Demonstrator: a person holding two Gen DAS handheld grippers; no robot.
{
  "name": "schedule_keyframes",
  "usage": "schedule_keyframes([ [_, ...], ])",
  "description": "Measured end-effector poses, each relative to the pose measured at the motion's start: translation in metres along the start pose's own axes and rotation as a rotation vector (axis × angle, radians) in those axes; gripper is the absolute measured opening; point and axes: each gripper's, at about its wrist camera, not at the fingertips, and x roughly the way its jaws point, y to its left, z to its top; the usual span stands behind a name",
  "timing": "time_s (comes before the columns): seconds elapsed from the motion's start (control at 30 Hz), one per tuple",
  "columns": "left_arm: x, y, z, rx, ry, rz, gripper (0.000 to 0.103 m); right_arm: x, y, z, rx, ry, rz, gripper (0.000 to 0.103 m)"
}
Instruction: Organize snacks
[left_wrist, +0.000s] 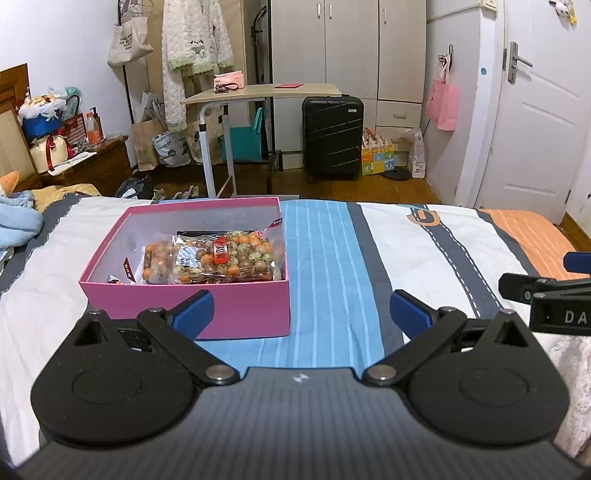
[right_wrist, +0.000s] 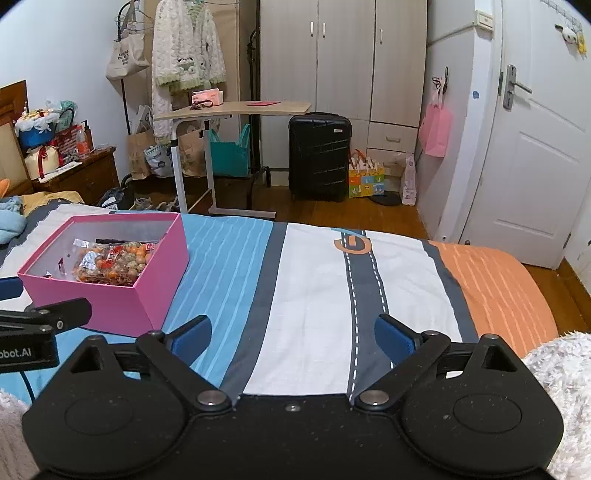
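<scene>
Apparently final step | snack bag (left_wrist: 210, 260) inside pink box (left_wrist: 243, 306) | left gripper (left_wrist: 301, 312), right gripper (right_wrist: 293, 336): spread wide, empty | next: confirm no loose snacks.

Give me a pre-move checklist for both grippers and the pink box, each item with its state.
1. Left gripper open and holding nothing: ok.
2. Right gripper open and holding nothing: ok.
3. Pink rectangular cardboard box lidless, opening facing up on the striped bedspread: ok.
4. Clear bag of orange and green round snacks lying inside the box: ok.
5. Loose snacks left on the bedspread to collect: none visible in either view.
6. Room left in the box for more: cannot tell; the near wall hides part of the floor.
</scene>
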Motion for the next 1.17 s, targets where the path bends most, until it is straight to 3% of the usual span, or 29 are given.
schedule_keyframes([
  [1.17,0.0061,0.0062,-0.0034,-0.028,0.032,0.025,0.103,0.0028,0.0003,-0.0029,-0.026,0.005,-0.01,0.098],
])
